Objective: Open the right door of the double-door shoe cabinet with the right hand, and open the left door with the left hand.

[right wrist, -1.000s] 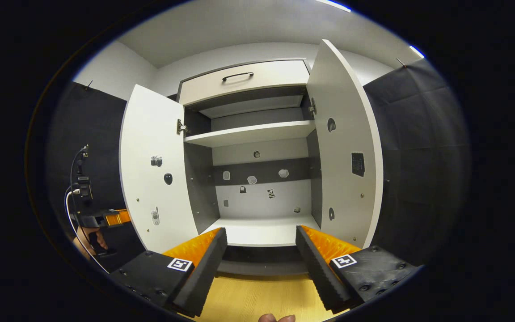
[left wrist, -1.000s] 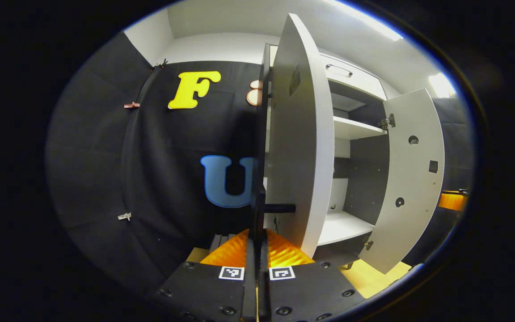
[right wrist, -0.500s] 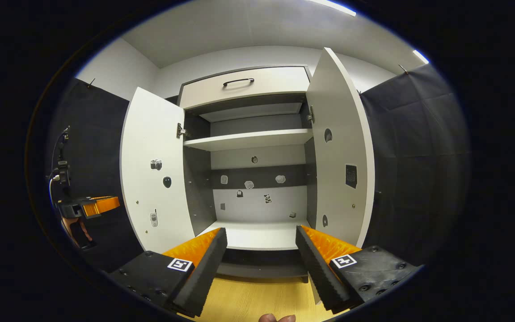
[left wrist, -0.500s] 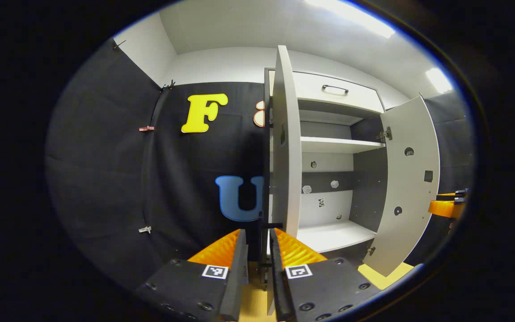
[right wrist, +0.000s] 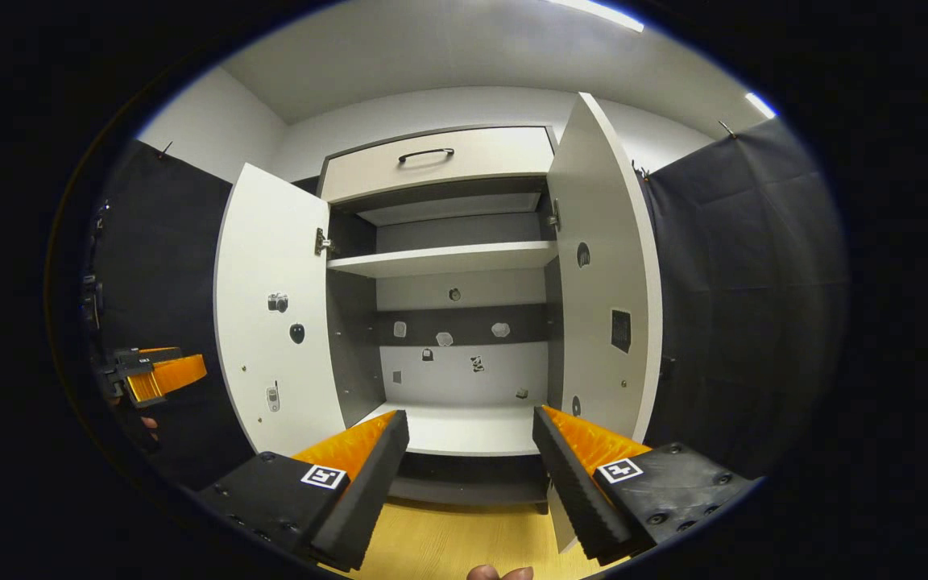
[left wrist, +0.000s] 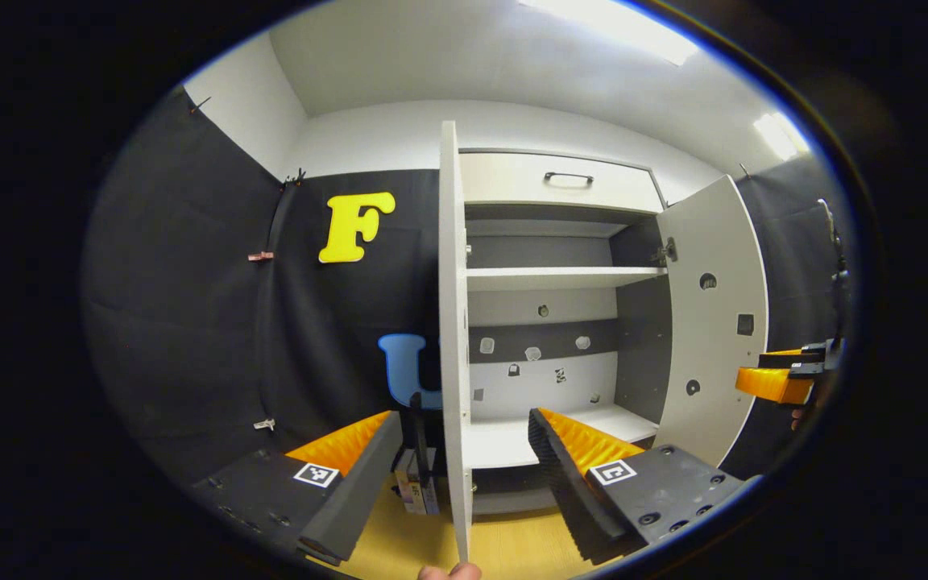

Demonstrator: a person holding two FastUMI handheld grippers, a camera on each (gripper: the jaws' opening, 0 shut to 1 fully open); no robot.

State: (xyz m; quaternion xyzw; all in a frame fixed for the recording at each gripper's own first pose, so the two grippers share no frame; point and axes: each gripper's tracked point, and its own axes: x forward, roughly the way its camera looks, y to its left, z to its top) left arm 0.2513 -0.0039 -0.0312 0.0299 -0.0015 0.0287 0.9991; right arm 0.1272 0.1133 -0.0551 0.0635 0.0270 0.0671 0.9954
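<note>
Left door [left wrist: 453, 338] now swung fully out from the cabinet [right wrist: 440, 153], right door [right wrist: 605, 282] open too. Your left gripper [left wrist: 464, 475] just let go of the door handle [left wrist: 416, 439], jaws spread wide. Right gripper [right wrist: 470, 475] gaping, holding nothing. Both doors look done.

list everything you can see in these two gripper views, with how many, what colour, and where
white double-door shoe cabinet: one, facing both views, both doors open
left white door: one, swung out, small stickers on its inner face
right white door: one, swung out, stickers inside
white drawer with a dark handle: one, atop the cabinet
white shelf: one, upper interior
small stickers: several, cabinet's back panel
yellow wood-look floor: below the cabinet
black cloth wall: both sides
left gripper: open, straddling the left door's edge
right gripper: open, before the cabinet
hand: under the left gripper
</note>
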